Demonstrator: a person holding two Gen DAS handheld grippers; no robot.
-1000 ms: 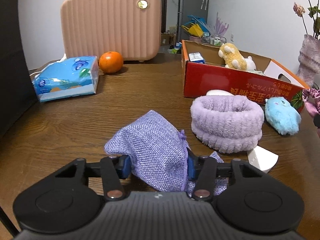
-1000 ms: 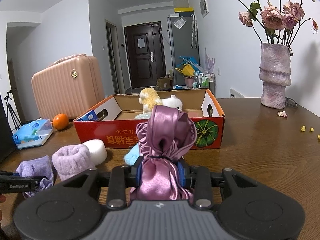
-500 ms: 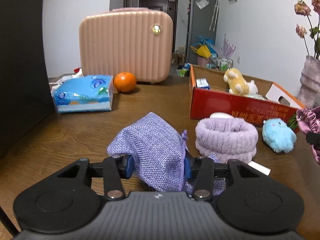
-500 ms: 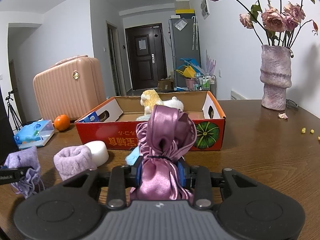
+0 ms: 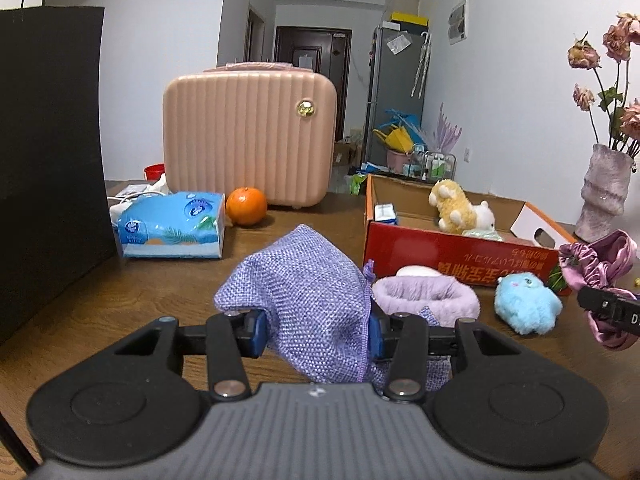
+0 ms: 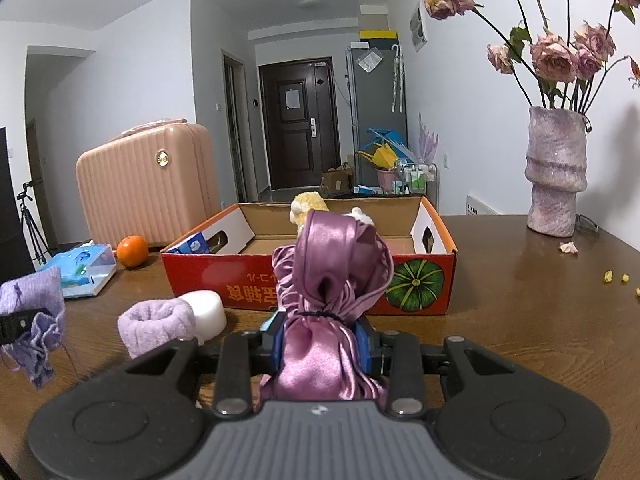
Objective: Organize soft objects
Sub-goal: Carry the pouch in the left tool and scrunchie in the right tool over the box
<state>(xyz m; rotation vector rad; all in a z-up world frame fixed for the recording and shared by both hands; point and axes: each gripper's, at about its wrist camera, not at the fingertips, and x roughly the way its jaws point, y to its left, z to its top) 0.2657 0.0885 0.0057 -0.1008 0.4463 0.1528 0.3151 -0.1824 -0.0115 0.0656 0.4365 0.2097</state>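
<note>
The red cardboard box at frame centre carries upside-down yellow Chinese characters, beside a printed green pumpkin; nothing else reads clearly.

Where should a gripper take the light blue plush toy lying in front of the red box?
Across the middle of the blue plush toy, from above. It lies low and rounded on the table, with clear room on both sides between the lilac fuzzy band and the red box.

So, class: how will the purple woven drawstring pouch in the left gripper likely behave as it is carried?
The purple woven pouch is probably floppy: it sags below the left gripper. Likely light, since a side pinch holds it. Its coarse weave probably resists slipping.
</note>
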